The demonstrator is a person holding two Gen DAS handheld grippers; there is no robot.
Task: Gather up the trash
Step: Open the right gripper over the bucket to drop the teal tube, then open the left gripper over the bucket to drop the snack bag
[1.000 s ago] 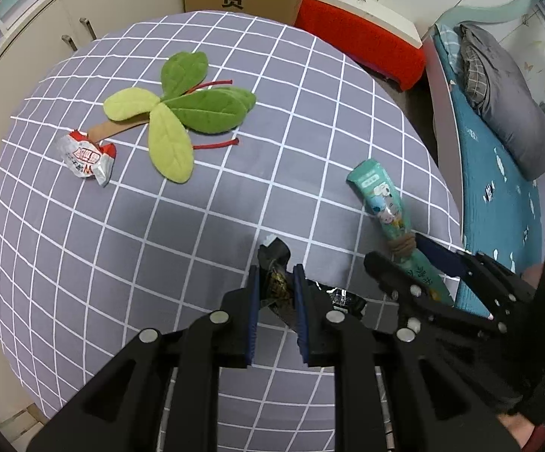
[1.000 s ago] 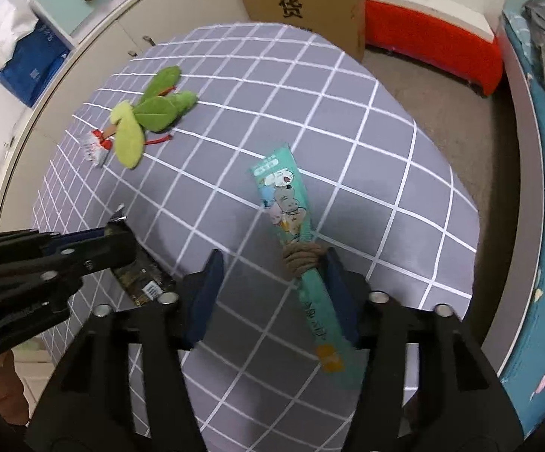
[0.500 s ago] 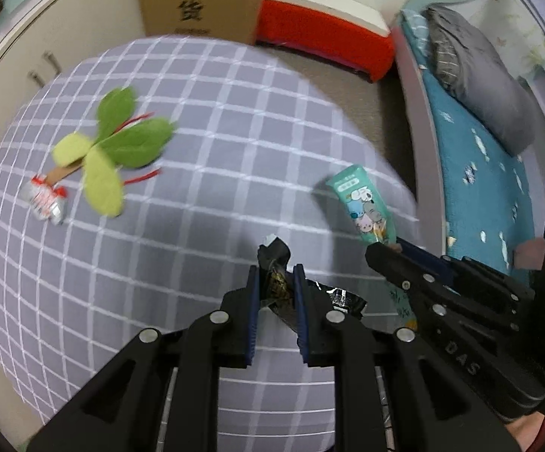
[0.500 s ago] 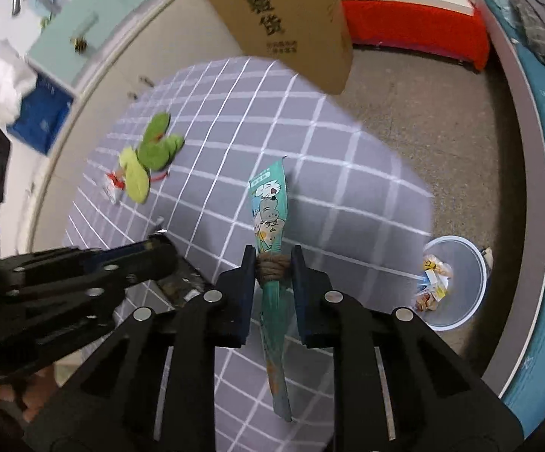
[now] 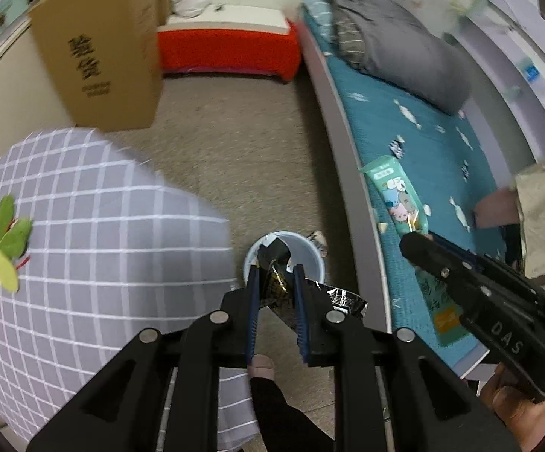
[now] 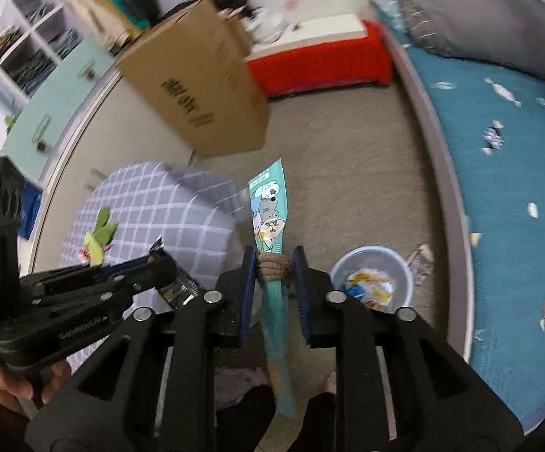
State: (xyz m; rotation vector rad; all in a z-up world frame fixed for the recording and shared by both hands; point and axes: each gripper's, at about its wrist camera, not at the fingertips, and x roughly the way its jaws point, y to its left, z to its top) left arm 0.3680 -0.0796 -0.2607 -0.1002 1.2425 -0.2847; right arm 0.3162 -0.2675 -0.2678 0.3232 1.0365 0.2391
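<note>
Both grippers swung from table to bin [image 5: 283, 260]; "DAS" on right gripper [image 5: 410, 243].

The left gripper [image 5: 275, 282] is clamped on a dark wrapper [image 5: 276, 286]; the right gripper [image 6: 274, 271] is clamped on a teal packet [image 6: 270, 211]; both are held side by side.

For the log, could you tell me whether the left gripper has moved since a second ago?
Yes. The left gripper left the checked table and now hangs over the bin.
</note>
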